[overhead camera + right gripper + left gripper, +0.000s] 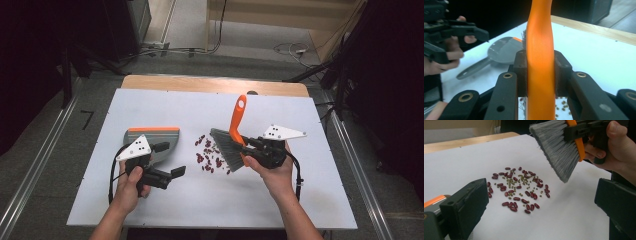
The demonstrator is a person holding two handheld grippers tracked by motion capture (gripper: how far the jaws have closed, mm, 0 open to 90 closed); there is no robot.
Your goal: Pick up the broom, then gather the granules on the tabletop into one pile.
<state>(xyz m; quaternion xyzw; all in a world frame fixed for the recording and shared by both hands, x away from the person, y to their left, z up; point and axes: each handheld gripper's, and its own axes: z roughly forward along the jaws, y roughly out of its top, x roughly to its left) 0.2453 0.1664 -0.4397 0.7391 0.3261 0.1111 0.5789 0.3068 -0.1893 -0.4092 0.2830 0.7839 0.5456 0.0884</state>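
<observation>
Lab-like recording room, floor rails [31, 176], loose cables [290, 49], dark equipment stands [345, 75]

Brush [231, 142]: orange handle, grey bristles; beans [519, 188] dark-red, green.

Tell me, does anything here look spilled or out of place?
Yes. Red and small green beans lie loose on the white table, between the dustpan and the brush clamped in the right gripper.
</observation>
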